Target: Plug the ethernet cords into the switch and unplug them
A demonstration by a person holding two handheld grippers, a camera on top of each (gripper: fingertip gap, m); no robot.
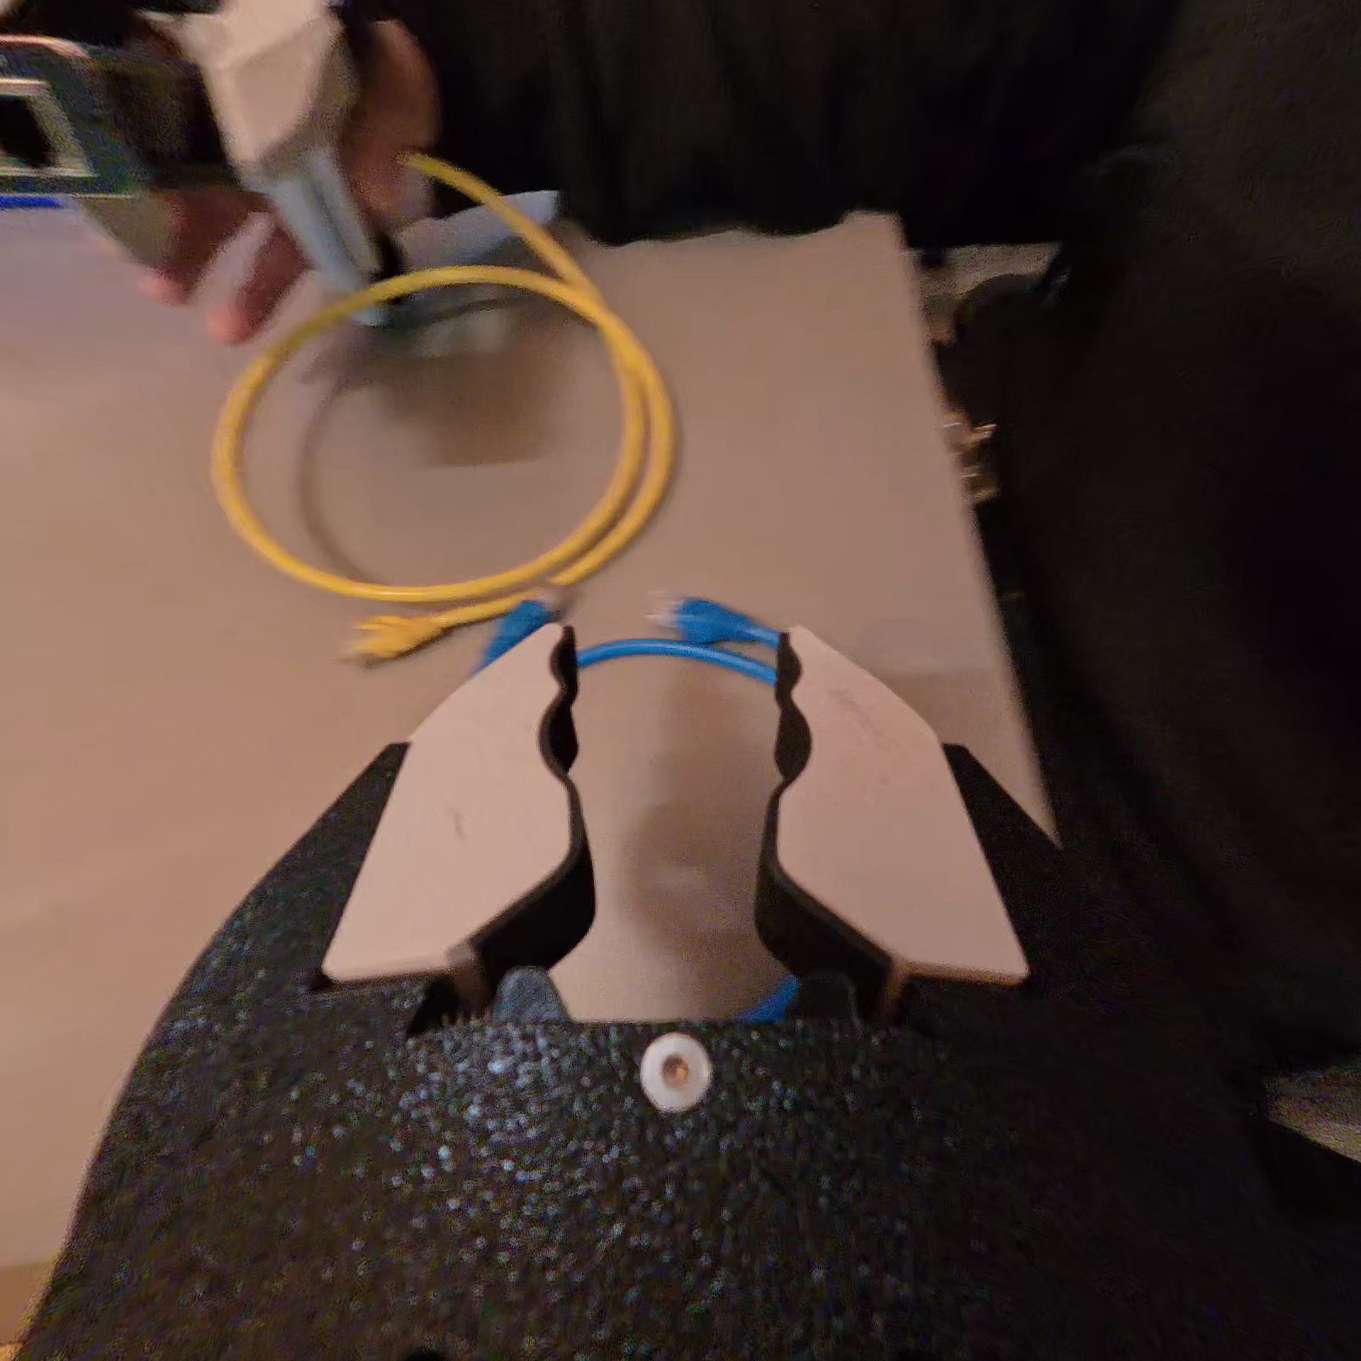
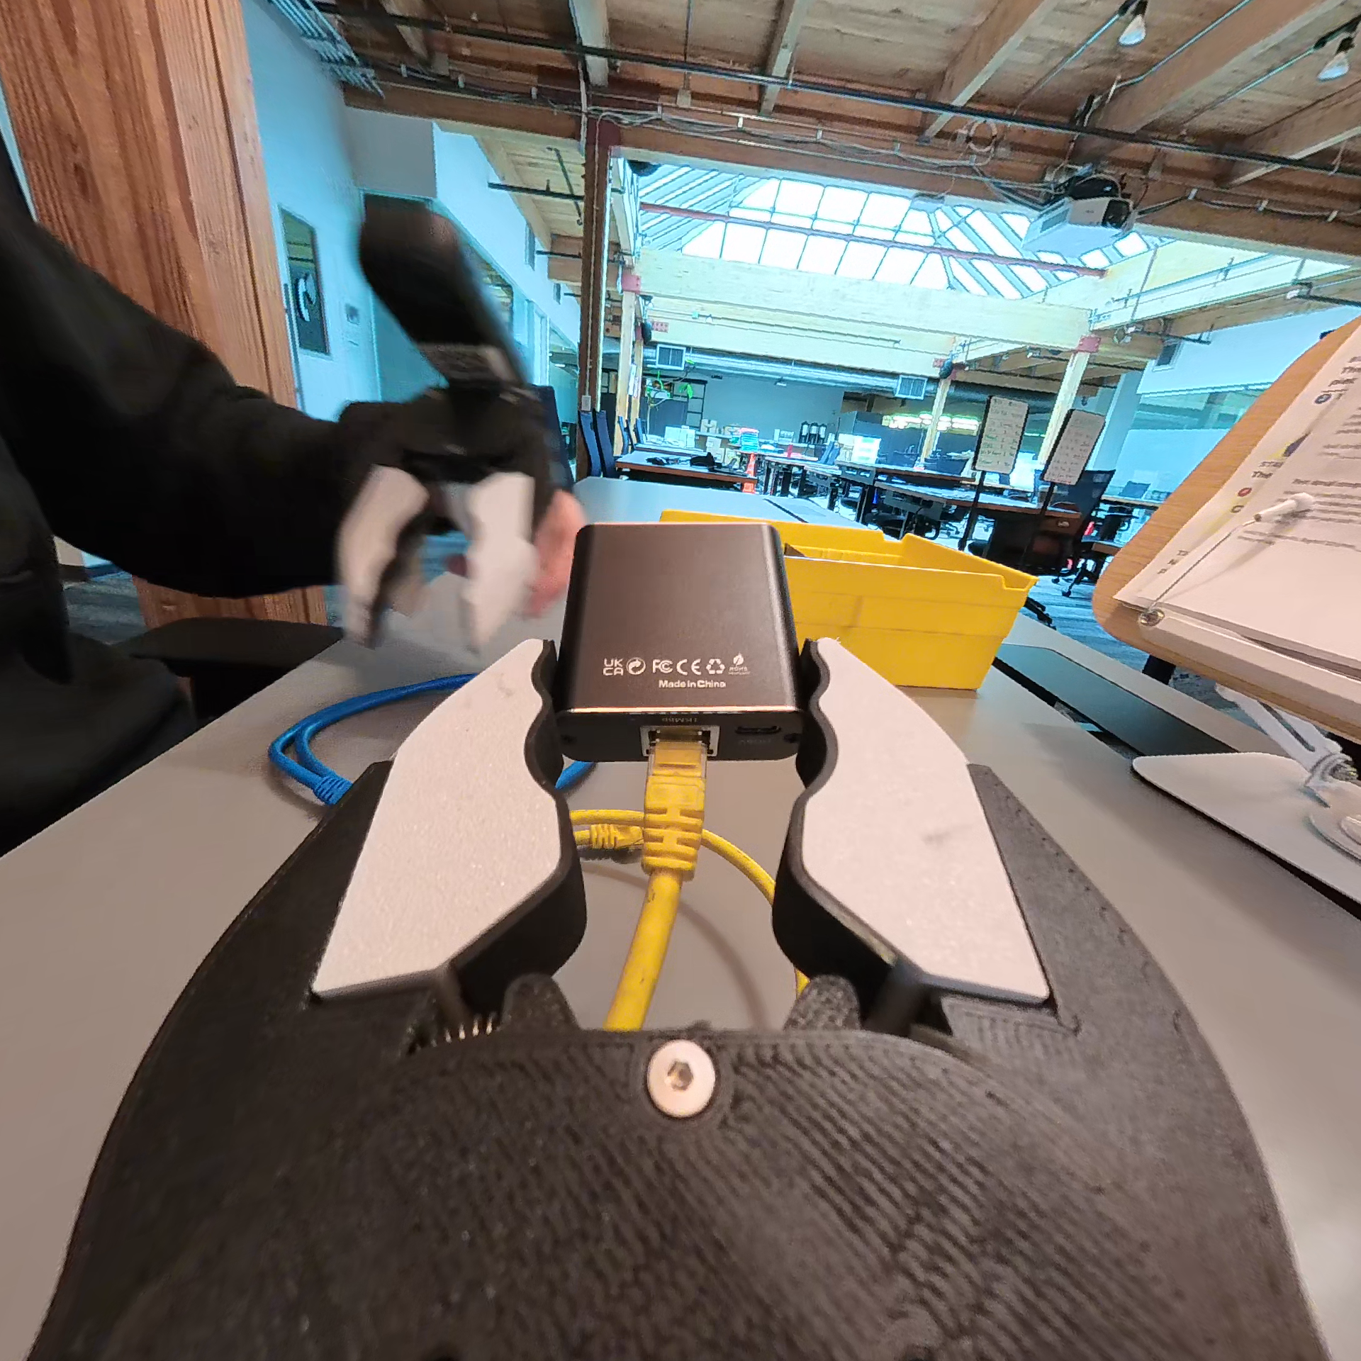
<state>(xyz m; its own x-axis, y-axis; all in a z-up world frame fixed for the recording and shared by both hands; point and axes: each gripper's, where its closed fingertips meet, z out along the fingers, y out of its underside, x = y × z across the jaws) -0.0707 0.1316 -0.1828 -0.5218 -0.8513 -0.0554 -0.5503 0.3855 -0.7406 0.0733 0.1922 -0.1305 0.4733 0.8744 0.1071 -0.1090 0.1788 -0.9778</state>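
Left hand-held gripper [image 1: 672, 648], released, hovered over the blue cord [image 1: 666, 652], lower centre; right hand-held gripper [image 2: 676, 688] grasped the switch [image 2: 676, 626], the yellow cord [image 2: 672, 817] plugged in.

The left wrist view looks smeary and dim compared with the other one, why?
Left wrist view: motion blur smears the yellow cord and far gripper; warm, dim light. Right wrist view: sharp on the switch, bright daylight, only the left gripper blurred; wide-angle bending at the edges.
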